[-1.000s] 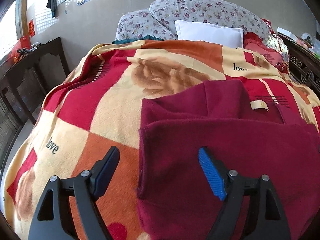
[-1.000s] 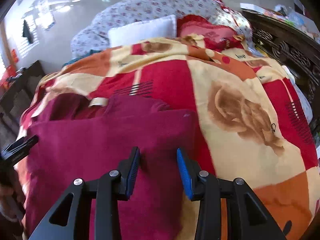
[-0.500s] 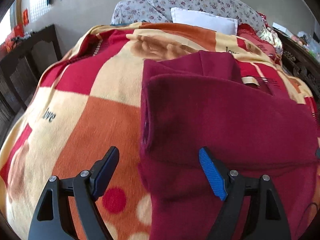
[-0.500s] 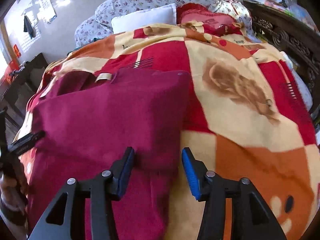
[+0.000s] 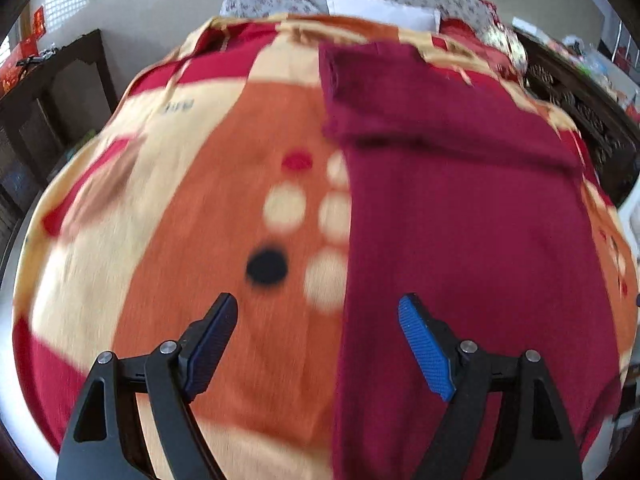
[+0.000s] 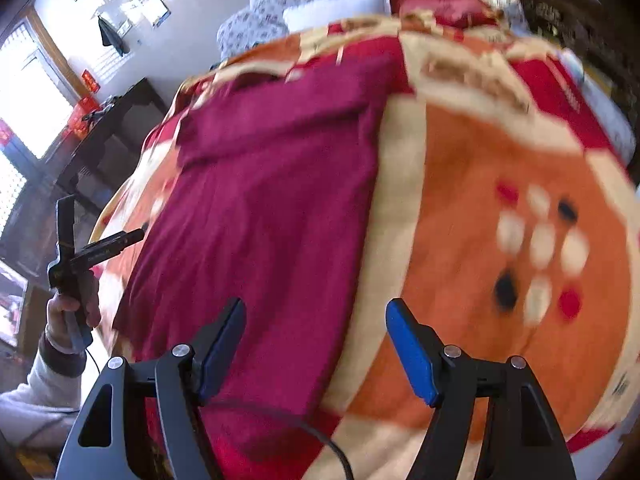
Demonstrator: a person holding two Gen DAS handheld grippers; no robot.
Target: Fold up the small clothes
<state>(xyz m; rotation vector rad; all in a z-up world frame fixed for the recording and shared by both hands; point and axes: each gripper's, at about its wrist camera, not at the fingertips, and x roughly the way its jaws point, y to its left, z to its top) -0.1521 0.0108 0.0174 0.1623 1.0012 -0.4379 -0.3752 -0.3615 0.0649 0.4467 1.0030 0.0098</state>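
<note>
Both grippers have drawn back toward the foot of the bed since the earlier frames, so far more of the dark red garment (image 5: 472, 216) shows than before. It lies flat on the patterned blanket (image 5: 224, 184), its far end turned over on itself into a thicker band, and its long lower part reaches past the near edge of view.

Left gripper (image 5: 318, 344) stands spread and holds nothing; its jaws straddle the garment's left edge without touching cloth. Right gripper (image 6: 314, 348) has just been opening and is now spread as well, with the garment's right edge below the gap but nothing pinched.

Seen from the right wrist, the person's hand (image 6: 72, 308) holds the left tool off the garment's far side.

Judging by this, one fold is laid and released, and the near end is likely next.
</note>
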